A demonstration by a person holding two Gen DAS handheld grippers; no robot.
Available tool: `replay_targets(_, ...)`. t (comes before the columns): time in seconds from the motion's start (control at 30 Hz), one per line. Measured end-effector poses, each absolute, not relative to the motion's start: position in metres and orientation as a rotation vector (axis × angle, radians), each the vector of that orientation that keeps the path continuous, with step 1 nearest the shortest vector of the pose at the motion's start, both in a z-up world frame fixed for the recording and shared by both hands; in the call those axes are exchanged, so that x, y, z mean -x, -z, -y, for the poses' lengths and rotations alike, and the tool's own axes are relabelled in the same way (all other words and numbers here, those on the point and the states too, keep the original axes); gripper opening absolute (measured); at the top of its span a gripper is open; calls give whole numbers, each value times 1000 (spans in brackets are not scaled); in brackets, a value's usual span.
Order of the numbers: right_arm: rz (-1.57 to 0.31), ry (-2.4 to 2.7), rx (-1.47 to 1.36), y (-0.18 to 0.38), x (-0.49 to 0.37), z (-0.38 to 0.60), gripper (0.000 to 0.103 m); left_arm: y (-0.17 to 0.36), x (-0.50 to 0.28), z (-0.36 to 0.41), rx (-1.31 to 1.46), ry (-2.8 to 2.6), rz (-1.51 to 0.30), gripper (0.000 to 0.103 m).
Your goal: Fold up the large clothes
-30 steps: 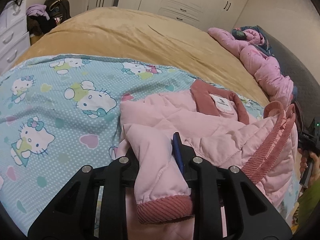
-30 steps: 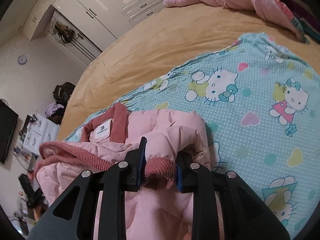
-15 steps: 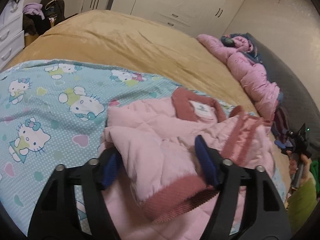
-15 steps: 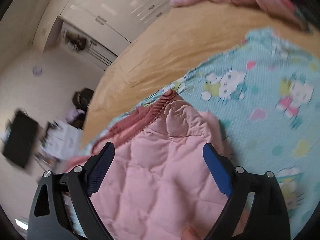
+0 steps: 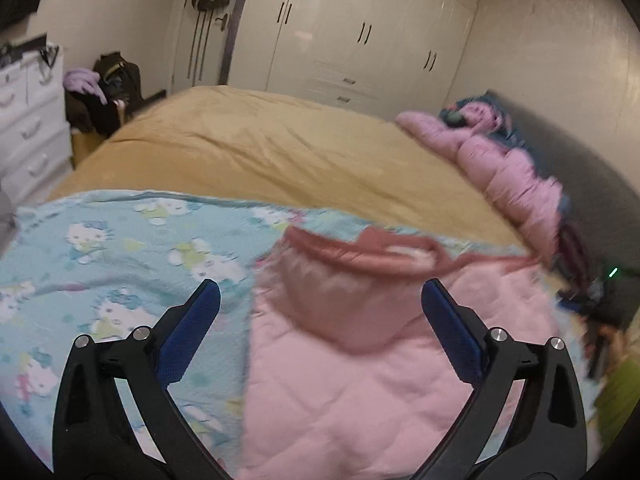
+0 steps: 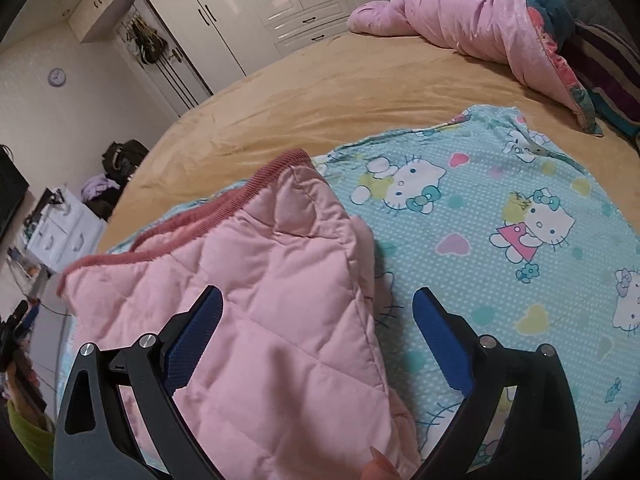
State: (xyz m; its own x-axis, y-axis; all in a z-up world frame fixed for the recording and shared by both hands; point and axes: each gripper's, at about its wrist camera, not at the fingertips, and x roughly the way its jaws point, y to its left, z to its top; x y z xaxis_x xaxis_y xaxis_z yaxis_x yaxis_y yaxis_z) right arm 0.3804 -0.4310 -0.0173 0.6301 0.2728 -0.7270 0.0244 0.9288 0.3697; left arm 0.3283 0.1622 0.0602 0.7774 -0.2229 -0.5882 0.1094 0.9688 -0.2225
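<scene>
A pink quilted jacket (image 5: 360,380) with dark pink ribbed trim lies folded on a light blue cartoon-cat blanket (image 5: 120,240) on the bed. In the left wrist view my left gripper (image 5: 320,292) hovers above the jacket near its collar (image 5: 360,244). Its jaws are opening wide, and the blue pads touch no cloth. In the right wrist view the same jacket (image 6: 260,300) lies under my right gripper (image 6: 316,300). The right jaws are also opening, with the jacket's right edge lying below the gap and not pinched.
The blanket (image 6: 500,240) spreads over a tan bedcover (image 5: 260,148). A crumpled pink duvet (image 6: 460,12) lies by the headboard. White wardrobes (image 5: 352,40) line the far wall, and a white dresser (image 5: 28,128) stands left of the bed. A green sleeve (image 6: 24,436) shows at the edge.
Both grippers let go of the jacket's ribbed cuffs and spread their jaws wide. The sleeves now lie folded on the jacket, and the left gripper has lifted up and back.
</scene>
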Motion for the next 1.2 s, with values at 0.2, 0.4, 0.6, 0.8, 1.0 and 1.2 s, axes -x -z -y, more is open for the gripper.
replay_targets(0.2, -894, -115, -274, 24, -401, 420, 95, 6, -352, -164, 114, 120, -816, 94)
replay_targets(0.4, -923, -103, -229, 35, -429, 415, 95, 36, -383, -161, 127, 137, -879, 94)
replay_targets(0.6, -913, -151, -192, 44, -434, 400, 69, 32, -394, -147, 104, 163, -839, 68)
replay_targets(0.8, -847, -148, -106, 35, -416, 389, 29, 31, -388, -148, 107, 168, -815, 7)
replay_targets(1.0, -730, -160, -138, -6, -380, 399, 20, -15, -352, -169, 164, 216, -680, 3)
replay_targets(1.2, -594, -209, -297, -60, -382, 418, 19, -75, -343, -181, 197, 205, -525, 0)
